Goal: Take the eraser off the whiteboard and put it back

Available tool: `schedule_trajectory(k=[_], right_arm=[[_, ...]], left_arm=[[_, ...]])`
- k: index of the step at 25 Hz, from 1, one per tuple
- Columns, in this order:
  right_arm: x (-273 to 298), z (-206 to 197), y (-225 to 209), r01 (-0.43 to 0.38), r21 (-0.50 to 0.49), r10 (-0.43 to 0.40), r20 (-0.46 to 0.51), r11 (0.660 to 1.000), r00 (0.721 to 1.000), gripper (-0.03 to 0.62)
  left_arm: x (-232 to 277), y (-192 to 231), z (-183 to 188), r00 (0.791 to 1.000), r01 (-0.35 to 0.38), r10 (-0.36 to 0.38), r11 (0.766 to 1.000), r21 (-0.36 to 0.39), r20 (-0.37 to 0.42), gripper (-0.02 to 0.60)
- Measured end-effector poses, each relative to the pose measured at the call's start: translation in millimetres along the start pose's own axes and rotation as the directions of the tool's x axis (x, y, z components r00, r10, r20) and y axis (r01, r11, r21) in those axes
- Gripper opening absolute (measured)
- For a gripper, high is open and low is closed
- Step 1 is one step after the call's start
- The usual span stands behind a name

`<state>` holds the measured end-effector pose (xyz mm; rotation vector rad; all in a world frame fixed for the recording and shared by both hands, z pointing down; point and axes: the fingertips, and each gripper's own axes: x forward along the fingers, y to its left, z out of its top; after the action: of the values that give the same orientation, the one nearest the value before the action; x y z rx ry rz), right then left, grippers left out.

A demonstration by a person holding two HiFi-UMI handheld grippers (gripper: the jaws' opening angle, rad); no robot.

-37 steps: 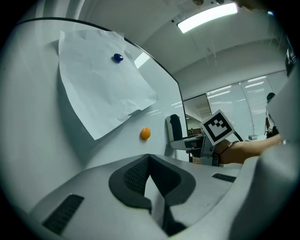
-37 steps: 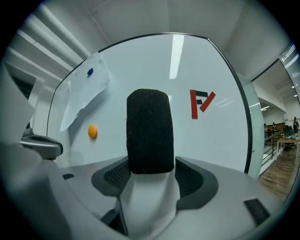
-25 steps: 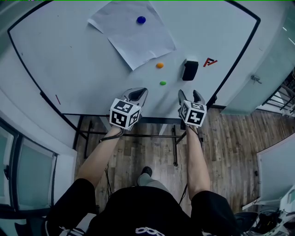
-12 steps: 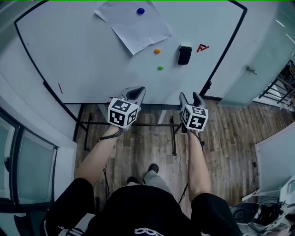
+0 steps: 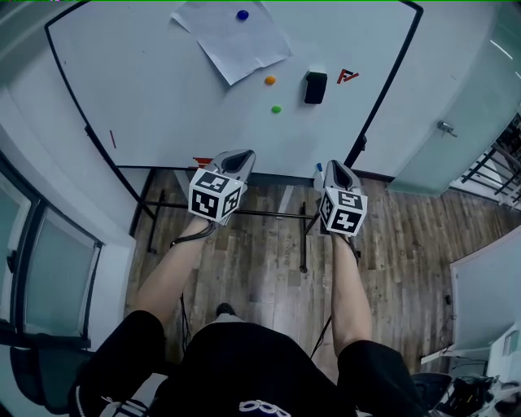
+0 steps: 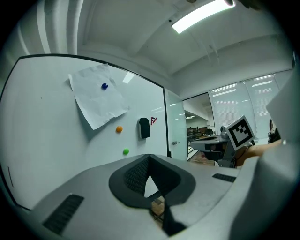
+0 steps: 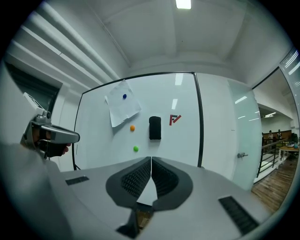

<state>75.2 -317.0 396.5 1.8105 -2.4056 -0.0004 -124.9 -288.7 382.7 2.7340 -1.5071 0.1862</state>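
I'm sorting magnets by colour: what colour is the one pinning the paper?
The magnet is blue, clearest in the head view.

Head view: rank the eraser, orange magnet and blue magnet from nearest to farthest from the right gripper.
From the right gripper, whose jaws have just closed with nothing between them:
1. The eraser, on the whiteboard, almost straight ahead.
2. The orange magnet, left of the eraser, beside the paper.
3. The blue magnet, at the far top, pinning the paper.

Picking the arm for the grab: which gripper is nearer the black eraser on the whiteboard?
Right. The right gripper faces the eraser almost head-on, short of the whiteboard; the left gripper stands off to its left.
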Motion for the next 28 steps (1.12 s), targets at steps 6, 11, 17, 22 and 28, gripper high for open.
schedule_trajectory(k=[6,11,17,22,28], right_arm=[[-40.7,-20.4,-26.2,-0.091,0.023,0.092,-0.045,0.996,0.995,0.025],[-79.4,-42.9,-43.4,-0.122,0.034,0.124,-0.076,0.992,0.989,0.025],[-124.5,-58.5,-54.9,-0.149,0.046,0.151,-0.059,0.988,0.987,0.025],[-152.9,-68.3,-59.2,-0.154,0.021,0.155,-0.072,0.988,0.985,0.025],[-173.3,-71.4,-57.4,-0.167,0.003,0.167,-0.071,0.986,0.983,0.025]], left_arm=[[-8.1,-52.5,-6.7,0.998,-0.062,0.062,0.998,-0.033,-0.001,0.012],[-26.2,-92.6,-16.3,0.992,-0.124,0.124,0.991,-0.045,0.003,0.012],[-48.5,-132.9,-28.4,0.989,-0.145,0.145,0.988,-0.048,-0.003,0.012],[-59.7,-163.7,-37.1,0.991,-0.135,0.135,0.989,-0.055,-0.011,0.012],[-69.9,-181.6,-41.8,0.991,-0.132,0.132,0.989,-0.063,-0.015,0.012]])
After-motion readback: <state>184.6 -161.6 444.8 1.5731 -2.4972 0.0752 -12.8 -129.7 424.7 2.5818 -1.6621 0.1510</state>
